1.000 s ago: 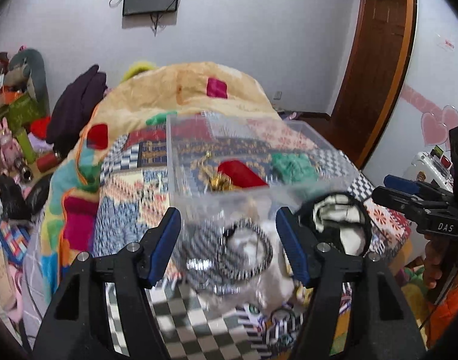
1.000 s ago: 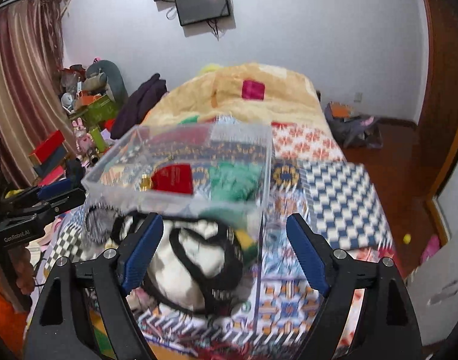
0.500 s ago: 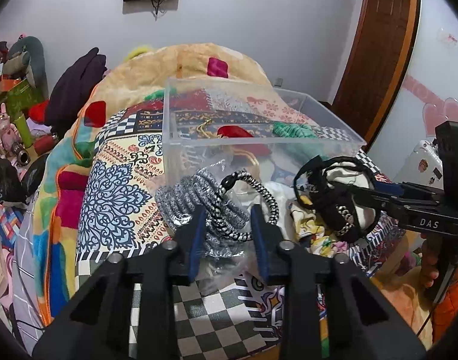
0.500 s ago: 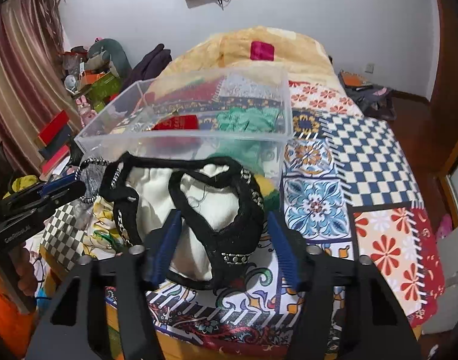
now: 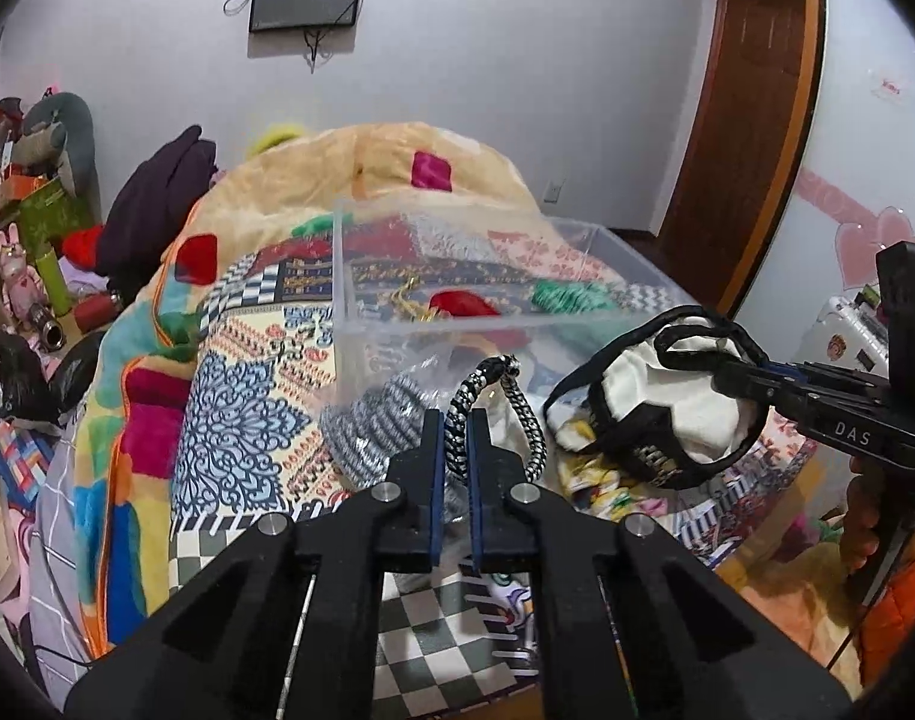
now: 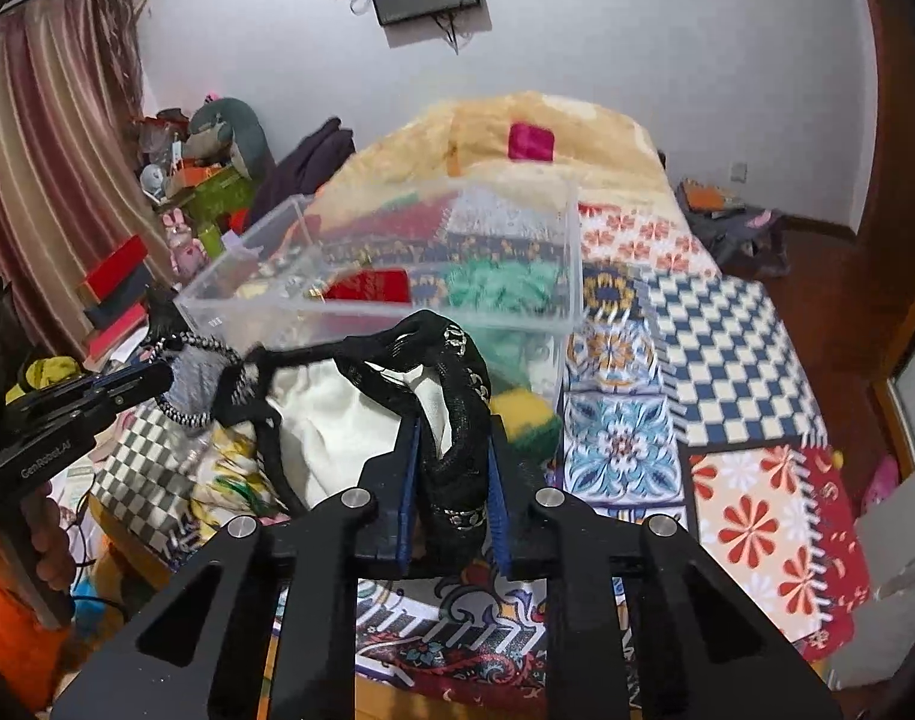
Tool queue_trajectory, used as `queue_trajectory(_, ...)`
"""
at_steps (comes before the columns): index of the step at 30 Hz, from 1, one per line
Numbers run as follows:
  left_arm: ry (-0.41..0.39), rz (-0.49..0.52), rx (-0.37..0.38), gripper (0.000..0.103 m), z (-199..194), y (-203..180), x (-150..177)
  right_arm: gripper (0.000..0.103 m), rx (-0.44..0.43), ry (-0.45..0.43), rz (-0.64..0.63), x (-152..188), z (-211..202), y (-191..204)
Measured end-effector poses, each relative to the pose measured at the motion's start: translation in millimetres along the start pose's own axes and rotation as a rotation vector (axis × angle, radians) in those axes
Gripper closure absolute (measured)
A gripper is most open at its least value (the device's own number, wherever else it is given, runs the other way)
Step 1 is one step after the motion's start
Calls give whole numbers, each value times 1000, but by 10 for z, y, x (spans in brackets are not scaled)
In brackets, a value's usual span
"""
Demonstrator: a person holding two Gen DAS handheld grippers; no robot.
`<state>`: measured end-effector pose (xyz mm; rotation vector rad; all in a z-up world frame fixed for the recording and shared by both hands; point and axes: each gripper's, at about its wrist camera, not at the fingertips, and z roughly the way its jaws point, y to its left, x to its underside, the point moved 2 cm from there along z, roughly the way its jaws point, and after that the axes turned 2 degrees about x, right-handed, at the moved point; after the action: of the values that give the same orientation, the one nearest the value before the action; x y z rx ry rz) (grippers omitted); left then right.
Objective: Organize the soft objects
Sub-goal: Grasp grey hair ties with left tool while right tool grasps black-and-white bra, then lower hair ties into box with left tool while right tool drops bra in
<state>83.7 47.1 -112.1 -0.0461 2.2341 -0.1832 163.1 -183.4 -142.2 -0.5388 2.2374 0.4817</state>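
Your left gripper [image 5: 453, 432] is clamped tight on the black-and-white braided cord loop [image 5: 505, 414], whose free end arches up and to the right of the blue pads. Just behind and left of it sits a grey-and-white striped fabric bundle [image 5: 376, 429] in crinkled clear wrap; whether the cord is joined to it is hard to tell.

Your right gripper [image 6: 454, 468] is closed around the thick black lace-trimmed strap [image 6: 463, 420] of a white cloth pouch with black edging [image 6: 325, 420]. The pouch hangs out to the left of the fingers, lifted off the bedcover, and in the left wrist view it sits to the right of the cord.

Right behind both items stands the clear rectangular plastic bin [image 6: 397, 318] on the patchwork bedspread [image 6: 727, 324]. Inside it you can see a red pouch [image 6: 370, 287] and a bunched green fabric piece [image 6: 502, 288]. A yellow-and-green soft lump [image 6: 526, 417] lies at the bin's near right corner, just right of the strap you hold.

A peach fleece blanket [image 5: 361, 174] is heaped at the far end of the bed.
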Motion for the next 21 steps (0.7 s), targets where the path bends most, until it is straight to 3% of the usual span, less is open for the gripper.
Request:
queue_trajectory(11,-116,16,-3,98,-284,-43,-377,86,-3,-169,-25,-420,-393,103)
queue_trajectory(21,-144,13,-48,97,-94,33,-735,86,23,-219,4,-856,-178,102)
